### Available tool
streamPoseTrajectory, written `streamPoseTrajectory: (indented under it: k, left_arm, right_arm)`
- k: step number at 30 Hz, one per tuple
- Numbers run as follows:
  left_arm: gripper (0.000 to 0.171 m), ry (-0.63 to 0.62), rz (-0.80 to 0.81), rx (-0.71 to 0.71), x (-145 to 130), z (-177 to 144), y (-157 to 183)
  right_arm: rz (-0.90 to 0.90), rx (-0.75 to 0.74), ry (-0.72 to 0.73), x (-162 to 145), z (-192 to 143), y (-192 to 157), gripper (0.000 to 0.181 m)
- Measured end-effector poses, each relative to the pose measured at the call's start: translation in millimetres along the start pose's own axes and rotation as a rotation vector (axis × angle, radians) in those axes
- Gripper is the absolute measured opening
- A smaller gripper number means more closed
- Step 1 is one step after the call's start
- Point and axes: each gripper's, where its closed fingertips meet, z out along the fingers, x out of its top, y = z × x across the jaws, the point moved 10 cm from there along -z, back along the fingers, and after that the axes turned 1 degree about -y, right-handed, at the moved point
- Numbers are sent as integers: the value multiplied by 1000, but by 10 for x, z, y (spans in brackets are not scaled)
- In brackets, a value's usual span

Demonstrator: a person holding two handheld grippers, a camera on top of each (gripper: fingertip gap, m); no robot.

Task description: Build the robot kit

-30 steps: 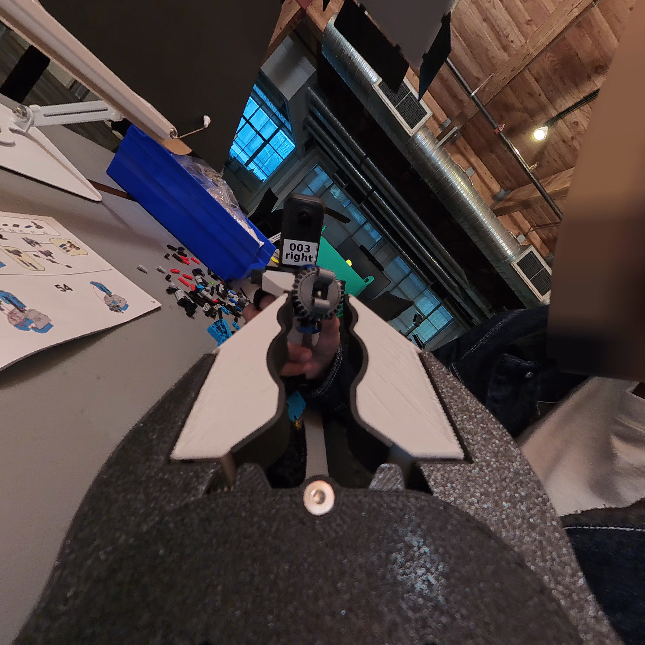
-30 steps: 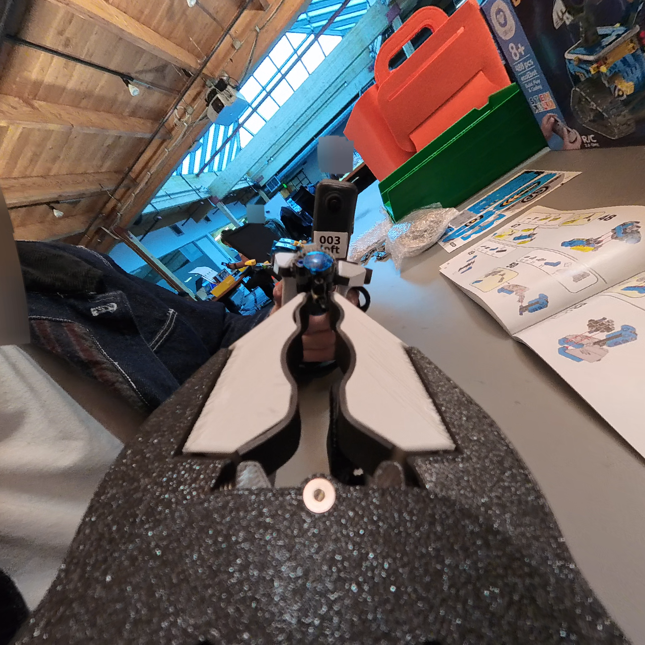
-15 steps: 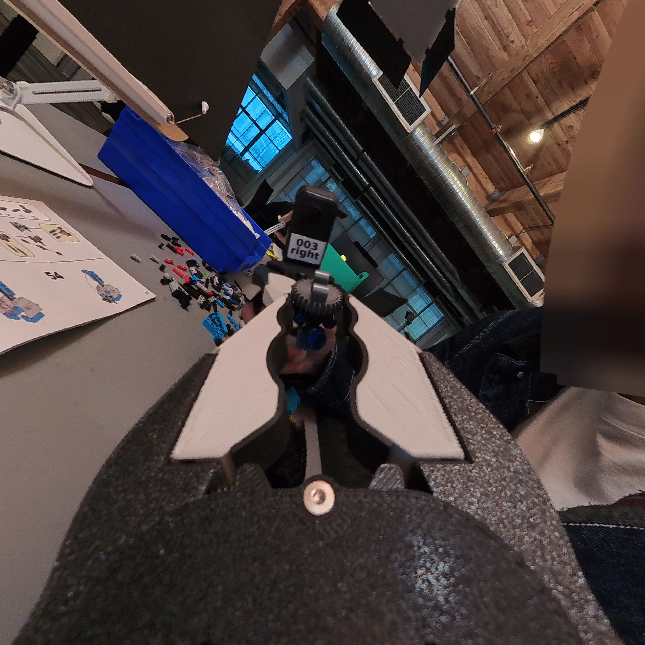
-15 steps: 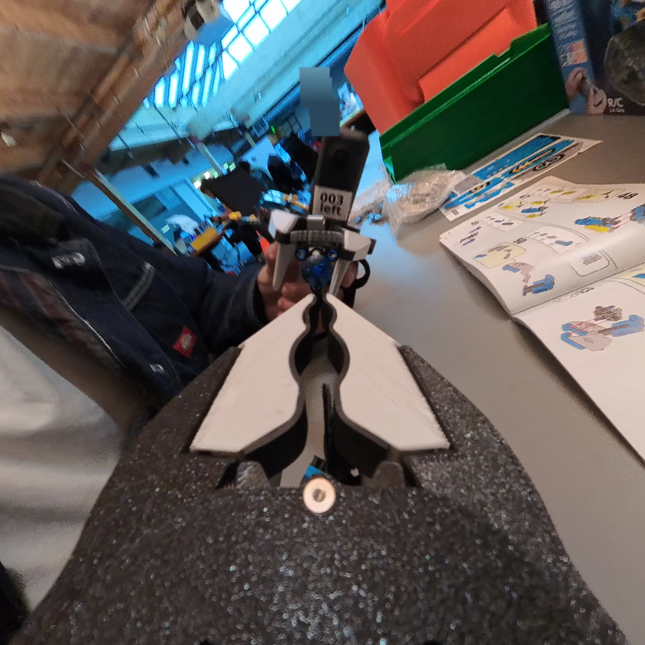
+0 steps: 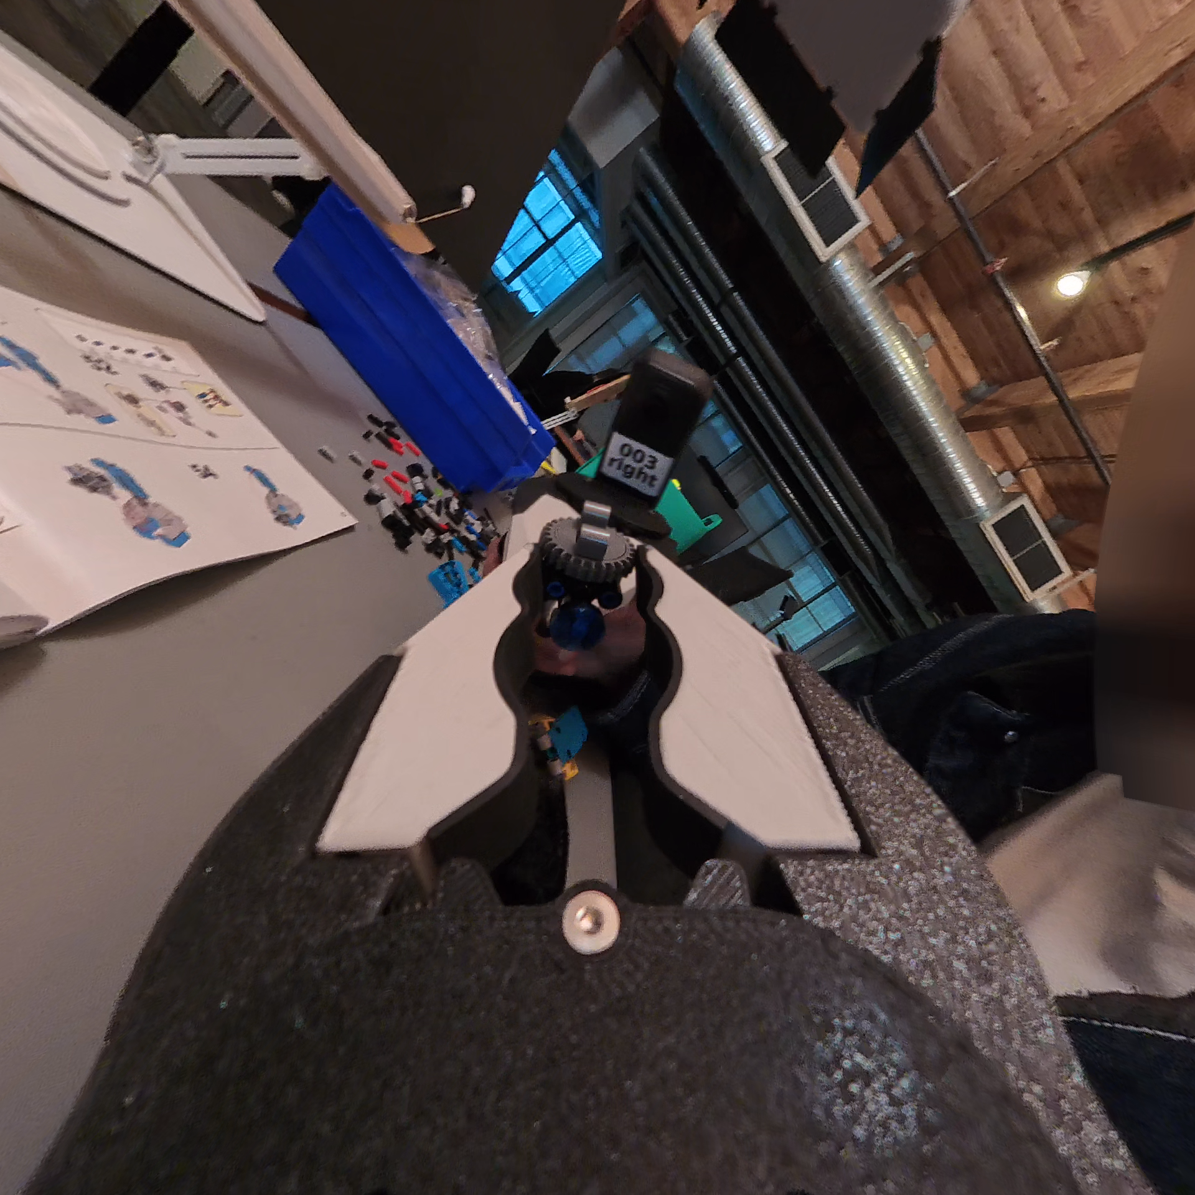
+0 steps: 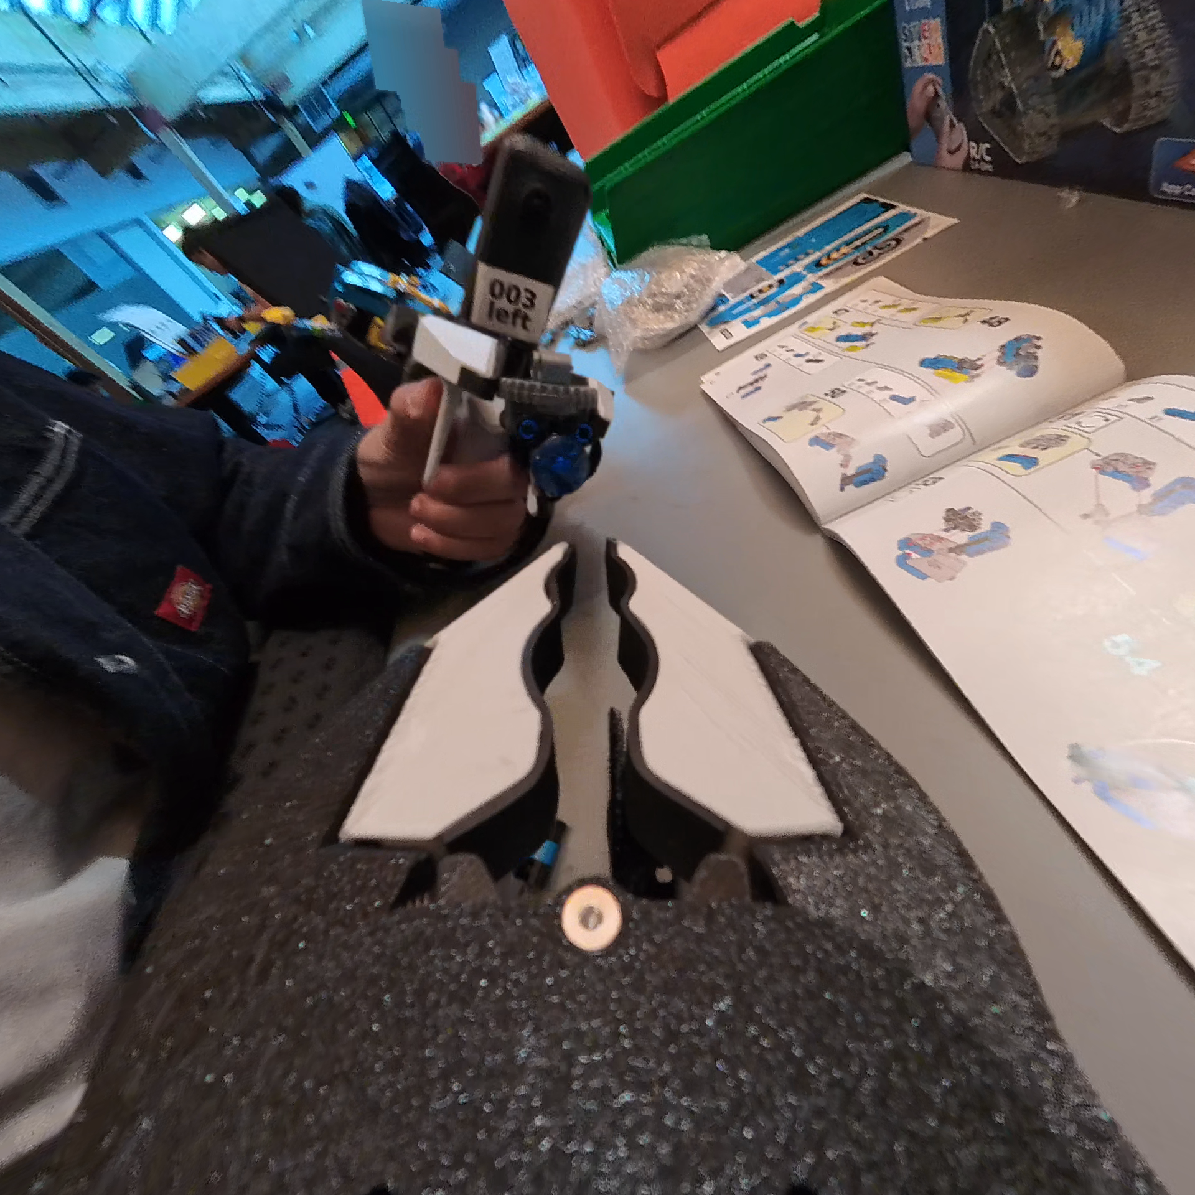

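My left gripper (image 5: 585, 564) is shut on a small brick assembly (image 5: 585, 549) with a dark grey gear, held above the grey table. A clear blue round piece (image 5: 572, 627) hangs at the assembly's near end. In the right wrist view a hand (image 6: 452, 498) holds the left gripper up, and the gear assembly (image 6: 548, 391) and blue piece (image 6: 556, 465) show in it. My right gripper (image 6: 588, 549) is shut to a narrow slit and empty. It sits below and a little in front of the assembly, apart from it. Its camera body (image 5: 653, 414) shows beyond the left fingers.
An open instruction booklet (image 6: 970, 491) lies on the table (image 6: 776, 646), also seen in the left wrist view (image 5: 129, 452). Loose small bricks (image 5: 427, 504) lie by a blue bin (image 5: 401, 368). A green bin (image 6: 743, 174), orange case (image 6: 646, 52), product box (image 6: 1047, 84), plastic bag (image 6: 666, 291) stand behind.
My right gripper has come off the blue end of the assembly and drawn back and down, empty. My left gripper keeps the assembly and has tilted it.
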Motion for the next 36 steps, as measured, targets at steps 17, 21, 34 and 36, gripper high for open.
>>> streamPoseTrajectory:
  k: [17,21,34,36]
  left_arm:
    - [28,-187,78,352,-98,8,-177]
    - [28,-208,100,347,-119,41,-136]
    - [28,-195,409,174,-64,141,406]
    - [28,-211,525,191,-94,168,503]
  right_arm:
    - [-186,-419,-641,-703,-110,-748,52]
    - [-184,-476,-580,-718,-13,-792,30]
    - [741,107,330,-269,-594,-411,22]
    - [786,185,388,-236,-551,-446,22]
